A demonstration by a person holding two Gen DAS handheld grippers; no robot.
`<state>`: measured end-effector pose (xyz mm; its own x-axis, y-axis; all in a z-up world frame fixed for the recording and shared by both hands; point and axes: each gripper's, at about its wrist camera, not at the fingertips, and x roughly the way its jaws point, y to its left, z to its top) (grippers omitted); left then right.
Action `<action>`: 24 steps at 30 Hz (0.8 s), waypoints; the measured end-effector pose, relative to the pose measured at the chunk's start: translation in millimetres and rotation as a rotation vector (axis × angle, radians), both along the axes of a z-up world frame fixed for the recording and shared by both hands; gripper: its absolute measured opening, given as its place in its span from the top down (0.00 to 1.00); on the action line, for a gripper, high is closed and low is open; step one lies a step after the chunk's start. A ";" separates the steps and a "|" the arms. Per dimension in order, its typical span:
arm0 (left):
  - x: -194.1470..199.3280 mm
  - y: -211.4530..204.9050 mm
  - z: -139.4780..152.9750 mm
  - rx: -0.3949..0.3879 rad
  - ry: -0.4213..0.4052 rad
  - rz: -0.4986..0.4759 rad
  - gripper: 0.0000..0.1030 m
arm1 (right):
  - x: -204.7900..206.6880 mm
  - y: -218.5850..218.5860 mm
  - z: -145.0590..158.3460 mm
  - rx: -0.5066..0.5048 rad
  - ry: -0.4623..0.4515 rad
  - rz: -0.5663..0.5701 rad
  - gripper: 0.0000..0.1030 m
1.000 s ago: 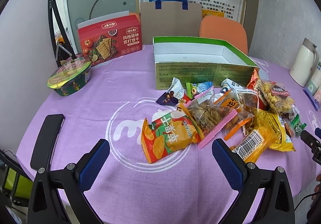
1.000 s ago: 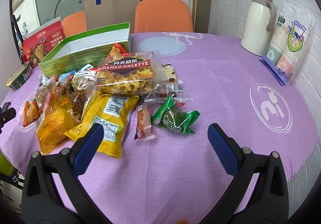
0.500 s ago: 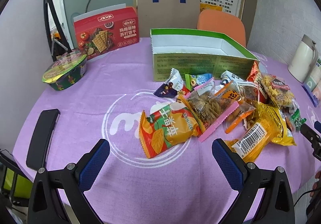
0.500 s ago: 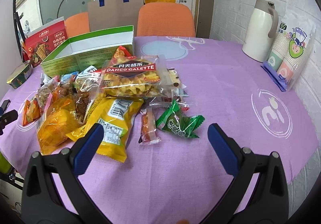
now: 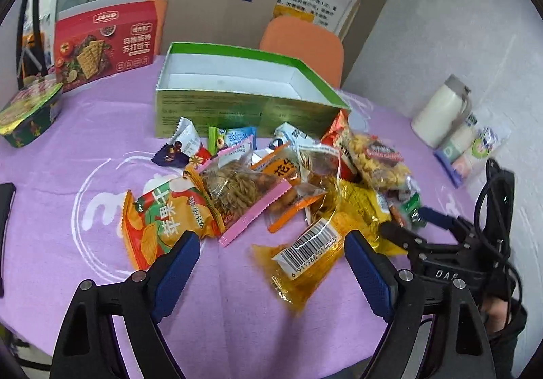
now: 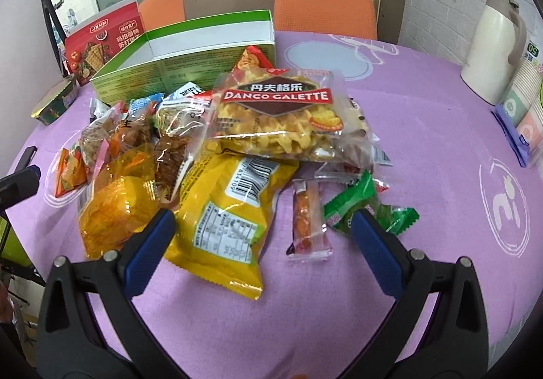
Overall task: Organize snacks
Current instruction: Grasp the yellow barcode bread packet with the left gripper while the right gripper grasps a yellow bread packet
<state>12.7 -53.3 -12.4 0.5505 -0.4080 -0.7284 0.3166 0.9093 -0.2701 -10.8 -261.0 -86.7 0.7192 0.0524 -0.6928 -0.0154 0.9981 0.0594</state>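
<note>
A pile of snack packets lies on the purple tablecloth in front of an open, empty green box (image 5: 237, 114) (image 6: 176, 65). In the pile are an orange chip bag (image 5: 163, 219), a pink-edged clear pack (image 5: 244, 192), a yellow barcode bag (image 5: 312, 250) (image 6: 227, 209), a Danco Galette pack (image 6: 275, 117), a small orange stick pack (image 6: 307, 219) and a green candy wrapper (image 6: 366, 209). My left gripper (image 5: 271, 253) is open and empty, just above the pile's near edge. My right gripper (image 6: 261, 229) is open and empty over the yellow bag; it also shows in the left wrist view (image 5: 417, 226).
A red cracker box (image 5: 105, 43) and a green bowl pack (image 5: 30, 114) stand at the far left. A brown paper bag (image 5: 224, 16) and orange chairs (image 6: 325, 9) are behind the box. A white jug (image 6: 495, 46) and paper cups (image 6: 526, 107) stand at the right.
Both grippers have moved forward and closer to the snack pile. The left one has also swung to the right, so the right gripper now shows large in its view.
</note>
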 end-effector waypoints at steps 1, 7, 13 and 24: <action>0.7 -5.3 -2.0 0.047 -0.012 -0.008 0.14 | 2.3 1.5 -1.1 0.000 0.002 0.006 0.00; 4.6 -17.6 -8.9 0.163 -0.002 -0.007 0.14 | 8.6 1.4 -7.2 0.012 -0.003 0.004 0.00; 1.0 -34.8 -8.0 0.195 -0.012 -0.084 0.35 | 11.1 -5.0 -11.8 0.043 -0.009 0.003 0.00; -0.6 -67.2 -3.1 0.236 -0.026 -0.138 0.37 | 11.1 -9.6 -14.5 0.076 -0.034 -0.014 0.00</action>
